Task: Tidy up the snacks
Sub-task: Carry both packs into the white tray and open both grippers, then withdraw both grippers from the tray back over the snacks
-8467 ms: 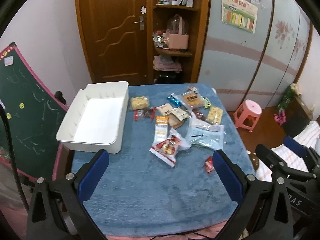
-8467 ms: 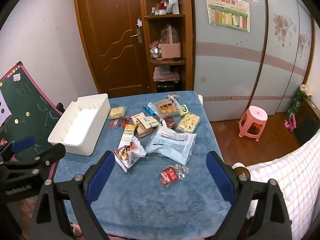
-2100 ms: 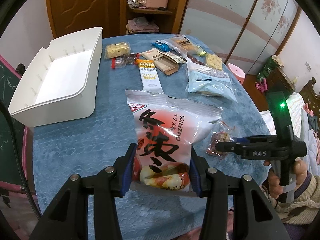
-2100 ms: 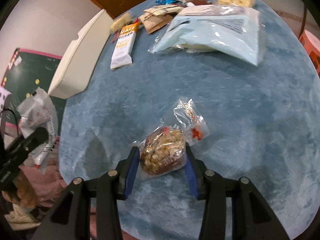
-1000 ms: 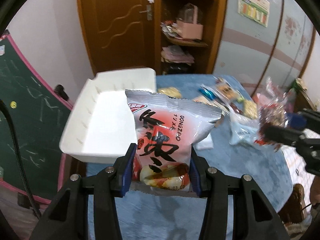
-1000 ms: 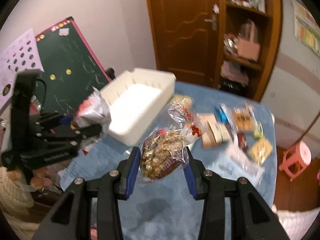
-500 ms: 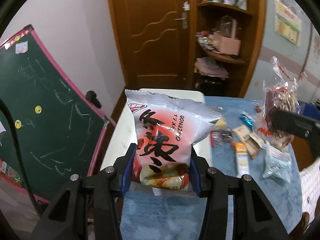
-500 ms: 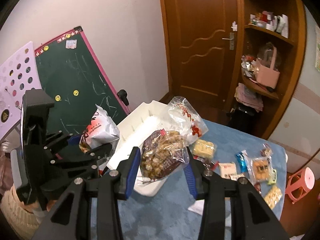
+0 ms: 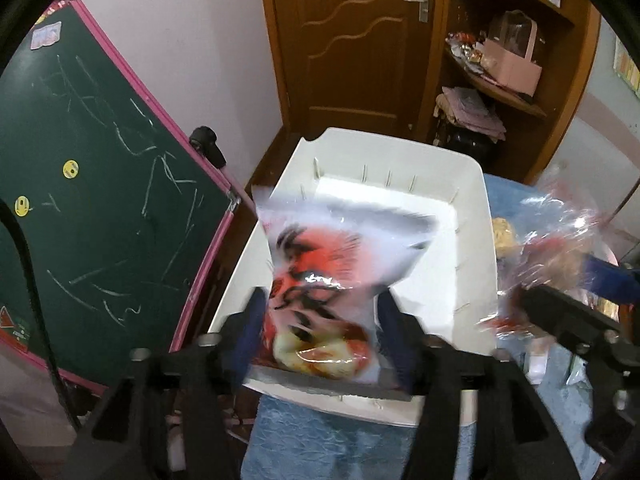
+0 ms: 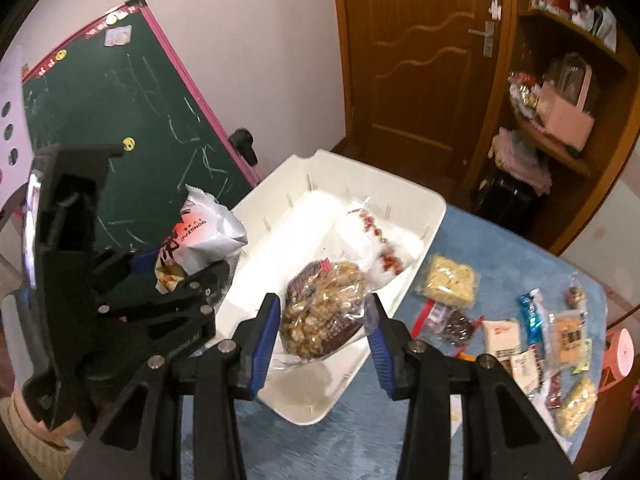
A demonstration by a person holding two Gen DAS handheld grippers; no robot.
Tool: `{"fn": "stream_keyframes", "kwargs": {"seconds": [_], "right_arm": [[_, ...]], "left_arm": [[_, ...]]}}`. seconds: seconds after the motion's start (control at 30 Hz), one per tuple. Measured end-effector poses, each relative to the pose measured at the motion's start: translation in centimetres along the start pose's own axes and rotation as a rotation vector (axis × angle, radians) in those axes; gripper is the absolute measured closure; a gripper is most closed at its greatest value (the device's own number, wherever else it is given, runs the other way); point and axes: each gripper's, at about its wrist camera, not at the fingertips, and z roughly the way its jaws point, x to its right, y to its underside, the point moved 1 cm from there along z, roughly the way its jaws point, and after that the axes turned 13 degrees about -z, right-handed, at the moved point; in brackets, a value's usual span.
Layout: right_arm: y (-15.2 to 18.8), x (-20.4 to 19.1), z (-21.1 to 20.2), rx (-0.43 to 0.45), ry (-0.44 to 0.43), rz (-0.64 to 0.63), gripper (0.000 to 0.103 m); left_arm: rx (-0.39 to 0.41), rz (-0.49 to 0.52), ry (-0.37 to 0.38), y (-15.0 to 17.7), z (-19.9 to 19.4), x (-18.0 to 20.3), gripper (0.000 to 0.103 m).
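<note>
Though motion blur smears most of the left wrist view, the left claw (image 9: 320,320) plainly has its blue pads spread, with the red-and-white bag (image 9: 332,280) between them; whether the pads touch the bag I cannot tell. The bag hangs over the near end of the white bin (image 9: 476,216), its print streaked and its lower edge hidden behind the claw. From the right wrist view the same bag (image 10: 204,236) shows at the bin's left rim, part covered by the left claw (image 10: 176,272) and its black frame.

The right claw (image 10: 322,320) is parted too, and the clear nut bag (image 10: 324,308) sits between its pads with a gap on the right side; contact on the left pad is hard to judge. This bag hangs over the bin (image 10: 424,216), its knotted clear top lost against the white floor. In the left view it is only a blurred shimmer (image 9: 556,248) at the bin's right side, behind the right claw (image 9: 568,320).

More snacks lie on the blue tabletop (image 10: 500,248) right of the bin: a yellow cracker pack (image 10: 448,280) just beside its wall, a dark red packet (image 10: 456,322), a blue wrapper (image 10: 530,316), and others crowded toward the frame edge, too small to name. A green chalkboard (image 9: 92,184) leans left of the bin.
</note>
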Motion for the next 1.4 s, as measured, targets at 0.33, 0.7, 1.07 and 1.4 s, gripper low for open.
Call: {"fn": "stream_keyframes", "kwargs": {"seconds": [0.33,0.7,1.07,1.4], "right_arm": [[1.1,0.6,1.3,-0.013,-0.036,0.039,0.047],[4.6,-0.1,-4.2,0.038,0.021,0.031,0.047],[10.4,2.0,-12.8,0.129,0.062,0.138,0.047],[17.0,6.5,-20.0,0.16,0.22,0.188,0.047]], "left_arm": [[0.013,0.001,-0.031,0.7,-0.4,-0.4,0.007],[0.088,0.068,0.029,3.5,-6.5,1.9,0.003],[0.165,0.129,0.132,8.0,-14.9,5.2,0.003],[0.184,0.21,0.229,12.1,-20.5,10.3,0.002]]}}
